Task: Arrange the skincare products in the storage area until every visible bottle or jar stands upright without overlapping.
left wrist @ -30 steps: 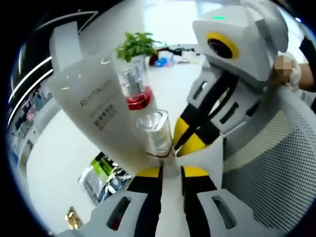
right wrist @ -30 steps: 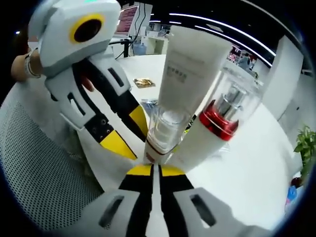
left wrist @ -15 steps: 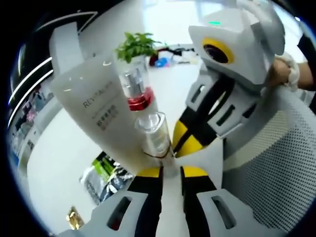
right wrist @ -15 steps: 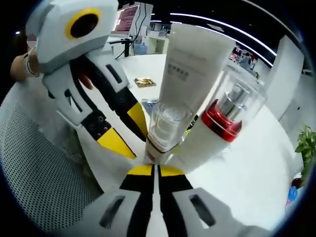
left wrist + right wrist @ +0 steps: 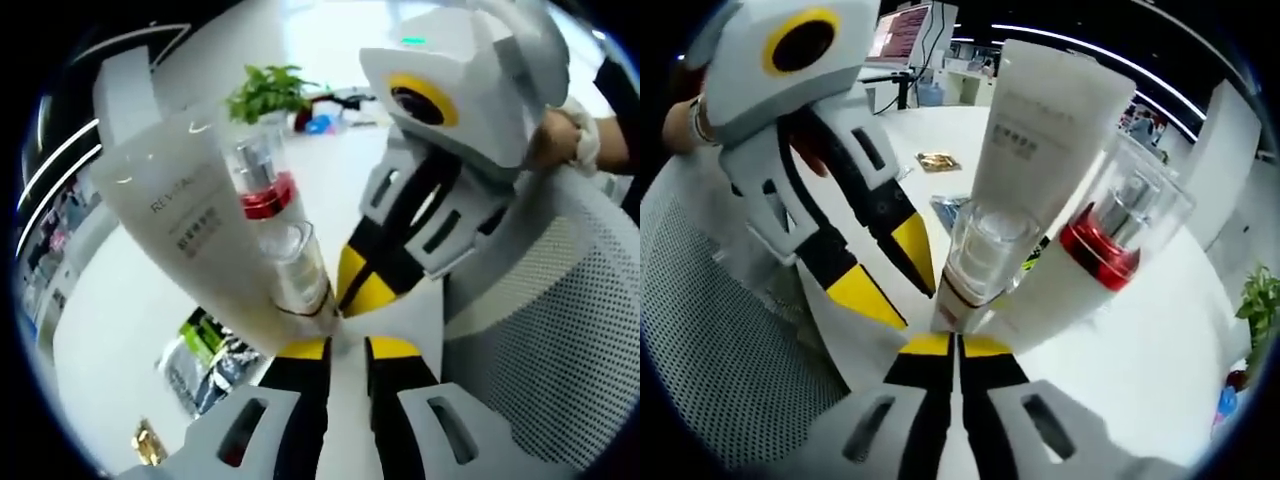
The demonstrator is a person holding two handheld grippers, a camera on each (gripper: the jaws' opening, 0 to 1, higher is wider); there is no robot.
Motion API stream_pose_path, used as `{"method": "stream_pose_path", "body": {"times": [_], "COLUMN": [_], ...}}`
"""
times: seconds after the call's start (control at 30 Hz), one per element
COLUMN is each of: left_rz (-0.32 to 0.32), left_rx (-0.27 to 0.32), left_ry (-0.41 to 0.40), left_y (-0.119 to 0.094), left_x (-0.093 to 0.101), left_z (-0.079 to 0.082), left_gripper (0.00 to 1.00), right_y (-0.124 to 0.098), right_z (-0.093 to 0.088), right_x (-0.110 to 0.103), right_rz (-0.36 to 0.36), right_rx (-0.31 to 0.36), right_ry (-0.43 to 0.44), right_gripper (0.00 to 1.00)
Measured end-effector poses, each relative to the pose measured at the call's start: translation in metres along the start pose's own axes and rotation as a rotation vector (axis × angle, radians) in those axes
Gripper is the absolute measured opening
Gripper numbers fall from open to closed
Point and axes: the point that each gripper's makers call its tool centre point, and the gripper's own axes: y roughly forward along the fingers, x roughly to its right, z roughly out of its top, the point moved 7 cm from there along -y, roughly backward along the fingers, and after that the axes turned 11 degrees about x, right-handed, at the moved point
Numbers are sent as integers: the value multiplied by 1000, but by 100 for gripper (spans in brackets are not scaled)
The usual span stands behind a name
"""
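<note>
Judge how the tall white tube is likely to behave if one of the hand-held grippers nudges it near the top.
The white tube stands tall and flat, wider at its top end, so it probably tips easily. It looks like soft plastic, likely to flex rather than crack. The red-collared pump bottle and small clear-capped bottle crowd beside it, so a nudge may topple them too.

The left gripper has black jaws tipped in yellow on a white body, and so has the right gripper. Just ahead of the jaws stands a white tube with grey lettering. Against it leans a clear-capped bottle with a red collar and silver pump, beside a clear bottle with a dark red band. The basket is white perforated mesh. Beyond, a green plant.
</note>
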Motion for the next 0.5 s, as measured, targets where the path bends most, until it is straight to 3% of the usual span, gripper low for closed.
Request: {"method": "stream_pose_path", "body": {"times": [0.37,0.5], "left_rz": [17,20], "left_rx": [-23,-27], "left_ry": [2,-35], "left_y": [-6,-6], "left_x": [-5,-9], "left_z": [-4,-9], "left_gripper": [10,10], "right_y": [-2,-1], "right_z": [0,1], "right_x": [3,4], "right_rz": [-23,-19], "right_rx": [7,10], "right_ry": [22,28], "right_gripper": [4,4]}}
